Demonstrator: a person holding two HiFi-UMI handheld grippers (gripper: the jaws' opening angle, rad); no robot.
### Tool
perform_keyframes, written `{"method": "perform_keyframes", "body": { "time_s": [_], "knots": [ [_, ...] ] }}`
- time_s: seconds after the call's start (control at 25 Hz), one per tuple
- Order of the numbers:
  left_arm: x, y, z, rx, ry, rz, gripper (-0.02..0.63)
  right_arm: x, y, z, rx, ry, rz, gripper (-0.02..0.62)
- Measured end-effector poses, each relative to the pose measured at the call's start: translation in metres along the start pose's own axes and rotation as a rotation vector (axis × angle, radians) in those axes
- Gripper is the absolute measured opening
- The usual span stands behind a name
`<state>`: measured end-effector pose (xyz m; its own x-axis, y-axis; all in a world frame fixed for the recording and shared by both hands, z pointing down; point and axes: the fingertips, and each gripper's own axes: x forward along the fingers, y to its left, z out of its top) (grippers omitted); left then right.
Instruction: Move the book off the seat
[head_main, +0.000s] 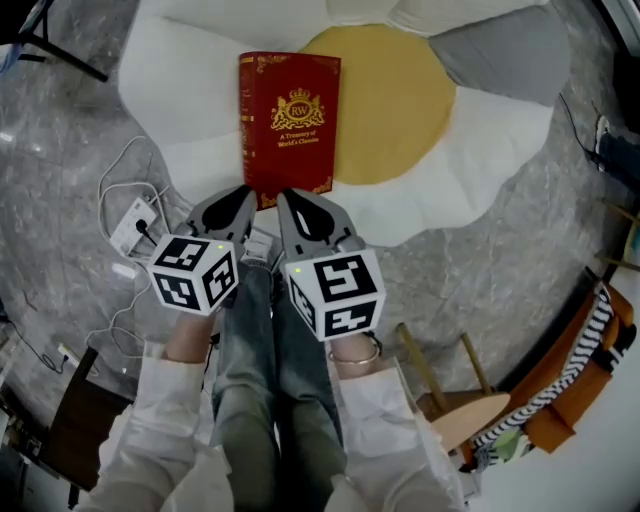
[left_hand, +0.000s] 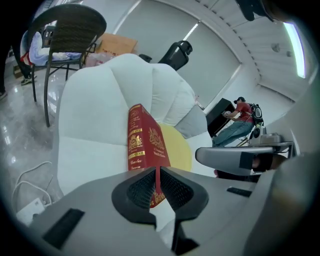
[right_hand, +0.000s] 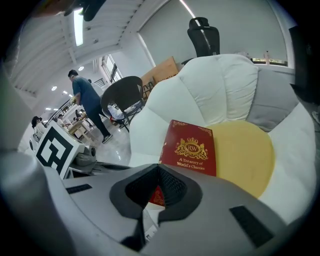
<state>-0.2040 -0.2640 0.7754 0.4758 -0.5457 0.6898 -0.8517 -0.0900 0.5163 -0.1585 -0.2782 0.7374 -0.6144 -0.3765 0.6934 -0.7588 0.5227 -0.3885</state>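
A red hardback book (head_main: 290, 120) with gold print lies flat on the white, egg-shaped seat (head_main: 180, 80), half over its yellow centre (head_main: 395, 100). My left gripper (head_main: 250, 195) and right gripper (head_main: 285, 197) hang side by side just short of the book's near edge, both pointing down at it. In the left gripper view the jaws (left_hand: 157, 175) are pressed together with nothing between them, and the book (left_hand: 142, 140) shows beyond. The right gripper (right_hand: 159, 172) also has its jaws shut and empty, with the book's cover (right_hand: 192, 147) right ahead.
White cables and a power strip (head_main: 130, 225) lie on the grey floor left of the seat. A grey cushion (head_main: 500, 50) rests on the seat's far right. A wooden stool (head_main: 470, 410) stands at lower right. A black chair (left_hand: 65, 30) and a person (right_hand: 87, 100) are farther off.
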Motion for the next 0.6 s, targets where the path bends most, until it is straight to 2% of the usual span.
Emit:
{"method": "perform_keyframes", "body": {
  "time_s": [0.08,0.6],
  "knots": [
    [0.004,0.004,-0.005,-0.008,0.005,0.002,0.019,0.003,-0.002,-0.003,0.001,0.005,0.001,0.012],
    [0.02,0.02,-0.029,-0.046,0.06,0.015,0.226,0.011,-0.006,-0.017,0.023,0.009,0.001,0.012]
  ]
}}
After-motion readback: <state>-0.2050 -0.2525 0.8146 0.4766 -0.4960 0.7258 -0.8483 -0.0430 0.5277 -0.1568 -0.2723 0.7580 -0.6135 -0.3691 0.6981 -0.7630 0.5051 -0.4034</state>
